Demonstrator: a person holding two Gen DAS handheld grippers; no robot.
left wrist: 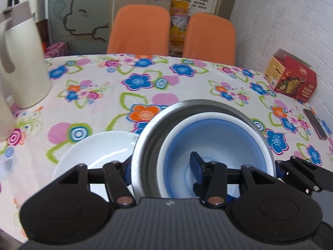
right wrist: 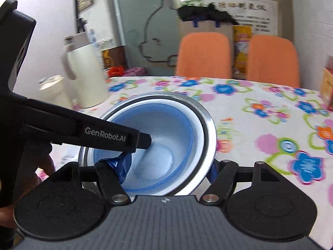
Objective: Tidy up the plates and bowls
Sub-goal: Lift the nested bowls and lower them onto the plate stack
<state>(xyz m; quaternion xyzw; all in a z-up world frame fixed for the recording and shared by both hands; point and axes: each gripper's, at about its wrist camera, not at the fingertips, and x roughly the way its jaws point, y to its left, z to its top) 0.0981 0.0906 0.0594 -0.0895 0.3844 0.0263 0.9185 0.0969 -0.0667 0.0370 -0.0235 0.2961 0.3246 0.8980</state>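
A table under a flowered cloth [left wrist: 100, 87] is filling the middle of both views, with two orange chairs [left wrist: 138, 29] and a white brick wall [left wrist: 281, 20] sitting behind it, a cream kettle [left wrist: 22, 62] at upper left and a red box [left wrist: 291, 79] at right. At lower centre, the left gripper [left wrist: 164, 173] and right gripper [right wrist: 169, 167] are each standing clamped on opposite sides of a steel bowl [left wrist: 145, 145] that is holding a blue-and-white bowl [left wrist: 218, 137]. A white plate [left wrist: 97, 150] is lying just left of it.
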